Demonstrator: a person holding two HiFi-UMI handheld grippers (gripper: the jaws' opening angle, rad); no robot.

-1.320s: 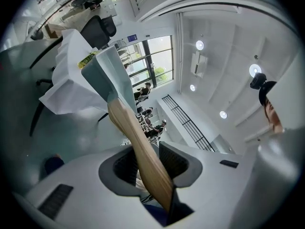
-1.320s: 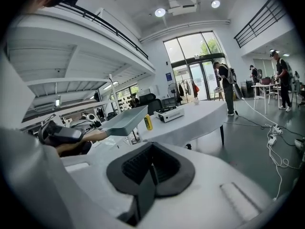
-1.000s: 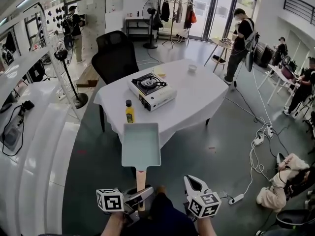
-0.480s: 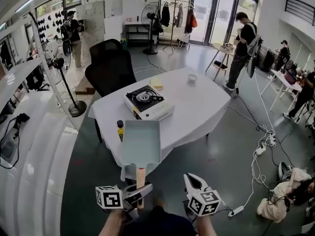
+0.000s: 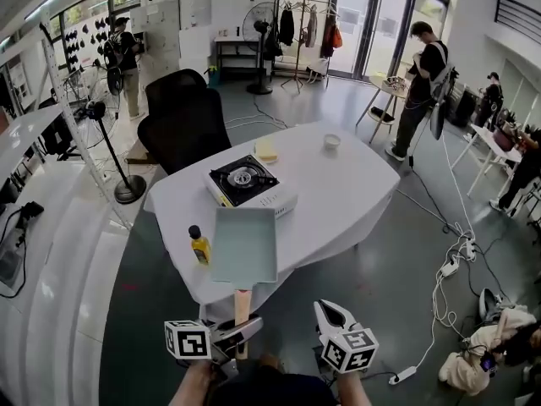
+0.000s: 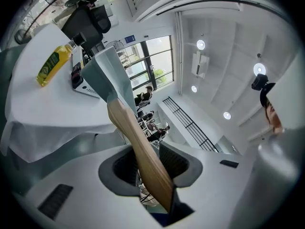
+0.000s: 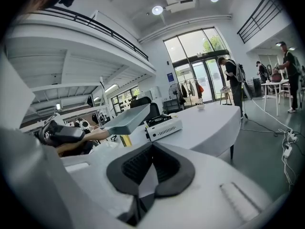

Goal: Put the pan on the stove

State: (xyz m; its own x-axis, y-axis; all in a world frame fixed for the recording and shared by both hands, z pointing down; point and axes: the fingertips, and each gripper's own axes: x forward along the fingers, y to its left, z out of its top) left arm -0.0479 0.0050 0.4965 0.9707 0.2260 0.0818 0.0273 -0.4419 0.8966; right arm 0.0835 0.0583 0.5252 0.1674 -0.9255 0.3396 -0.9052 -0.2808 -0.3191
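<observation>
currently pan [image 5: 243,245] aloft at near edge of table [image 5: 347,184], handle clamped in left gripper [image 5: 239,332], right gripper [image 5: 331,313] closed, empty, at pan's 5 o'clock, stove [image 5: 245,182] at pan's 12 o'clock, open floor [image 5: 397,252] at 3 o'clock

Surface [image 5: 338,184]: roundish table under a white cloth [image 5: 330,237] that hangs over the edges. On it:
- portable gas stove [image 5: 245,182], left of centre, black top on a white body, sitting at an angle
- yellow bottle [image 5: 199,245] with a dark cap, upright near the front-left edge, apart from the stove
- flat yellow pad [image 5: 266,150], just behind the stove
- small white bowl [image 5: 331,141], further back right, well apart from the rest
</observation>
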